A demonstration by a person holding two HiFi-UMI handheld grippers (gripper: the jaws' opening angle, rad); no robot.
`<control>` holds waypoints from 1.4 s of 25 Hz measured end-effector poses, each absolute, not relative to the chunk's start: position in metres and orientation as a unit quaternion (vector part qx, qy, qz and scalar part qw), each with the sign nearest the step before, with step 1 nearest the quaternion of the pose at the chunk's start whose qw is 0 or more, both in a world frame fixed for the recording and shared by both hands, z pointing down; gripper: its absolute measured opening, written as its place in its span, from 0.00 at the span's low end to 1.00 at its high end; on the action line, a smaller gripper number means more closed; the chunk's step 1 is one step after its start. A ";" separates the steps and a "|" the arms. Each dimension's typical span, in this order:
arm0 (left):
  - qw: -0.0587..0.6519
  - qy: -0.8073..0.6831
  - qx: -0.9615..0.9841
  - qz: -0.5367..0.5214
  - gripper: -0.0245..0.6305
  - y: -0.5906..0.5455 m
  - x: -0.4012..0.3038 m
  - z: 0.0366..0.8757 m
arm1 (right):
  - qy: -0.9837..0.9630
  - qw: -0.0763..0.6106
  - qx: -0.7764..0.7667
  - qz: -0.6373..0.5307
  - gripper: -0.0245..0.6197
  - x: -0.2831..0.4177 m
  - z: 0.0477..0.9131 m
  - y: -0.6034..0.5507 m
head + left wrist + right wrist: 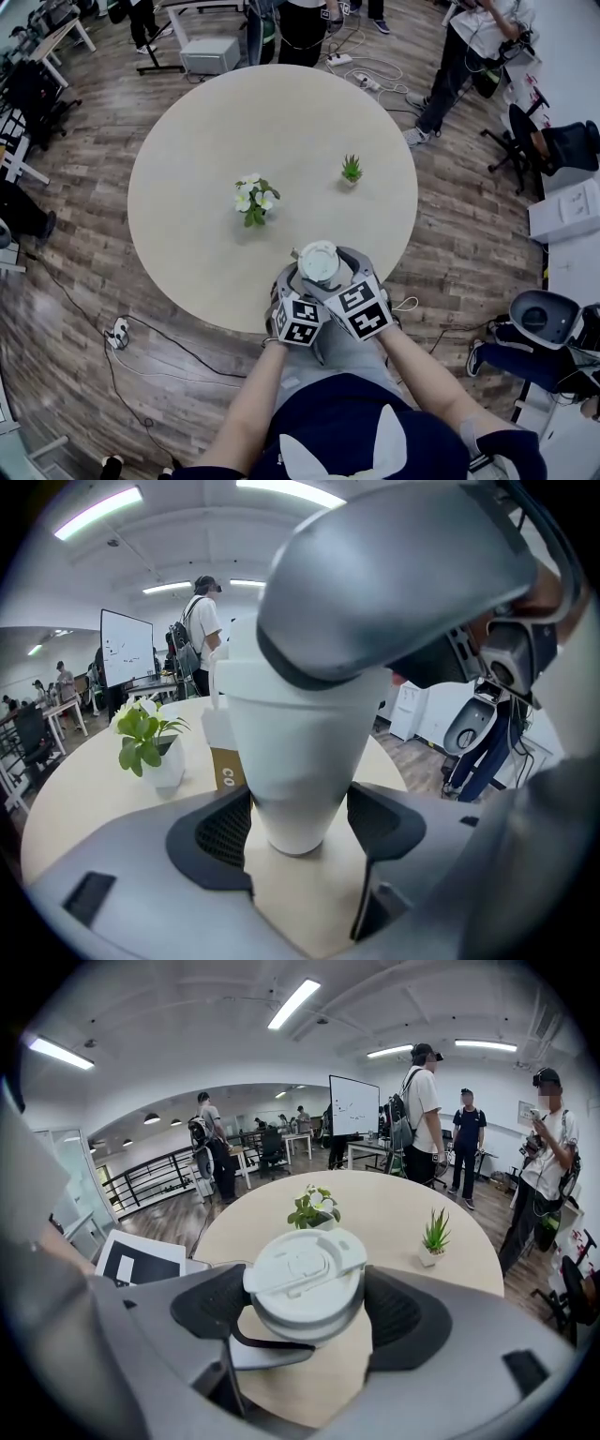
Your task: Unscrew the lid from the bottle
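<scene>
Between the right tongs [305, 1312] sits the lid [305, 1274], gripped on both sides. Lower down, the left tongs [300, 824] clamp the bottle [295, 742] on the worktop [84, 799]. Best to hold the bottle still and twist only the lid.

One round beige table [178, 206]. One white tapered bottle [298, 752], one white round lid [306, 1274]. Two potted plants: white-flowered plant [254, 200], spiky green plant [352, 170]. Two grey grippers: left gripper [300, 829], right gripper [306, 1312].

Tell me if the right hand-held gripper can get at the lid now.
Probably yes: the lid sits between the right hand-held gripper's jaws, and the left hand-held gripper holds only the bottle's lower body.
</scene>
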State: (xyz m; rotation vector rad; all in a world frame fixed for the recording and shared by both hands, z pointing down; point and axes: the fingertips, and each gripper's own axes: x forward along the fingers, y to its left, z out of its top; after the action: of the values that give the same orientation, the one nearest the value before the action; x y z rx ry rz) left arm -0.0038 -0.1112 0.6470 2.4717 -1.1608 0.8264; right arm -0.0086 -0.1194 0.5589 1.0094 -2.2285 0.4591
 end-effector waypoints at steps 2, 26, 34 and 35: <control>0.144 -0.400 0.858 0.288 0.54 -0.111 -0.004 0.647 | -0.853 0.322 0.374 0.171 0.65 -0.009 0.559 -0.119; 0.138 -0.369 0.865 0.312 0.53 -0.110 -0.005 0.650 | -0.887 0.444 0.100 0.078 0.65 -0.011 0.564 -0.112; 0.142 -0.366 0.864 0.316 0.53 -0.110 -0.006 0.651 | -0.868 0.495 -0.032 0.009 0.65 -0.010 0.566 -0.109; 0.142 -0.366 0.864 0.316 0.53 -0.110 -0.006 0.650 | -0.864 0.501 -0.051 -0.001 0.65 -0.009 0.566 -0.109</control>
State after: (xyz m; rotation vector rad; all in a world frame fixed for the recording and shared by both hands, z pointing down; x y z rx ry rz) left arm -0.0062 -0.1100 0.6505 2.4926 -1.0554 0.9125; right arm -0.0093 -0.1091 0.5663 -0.1227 -2.0892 -0.0012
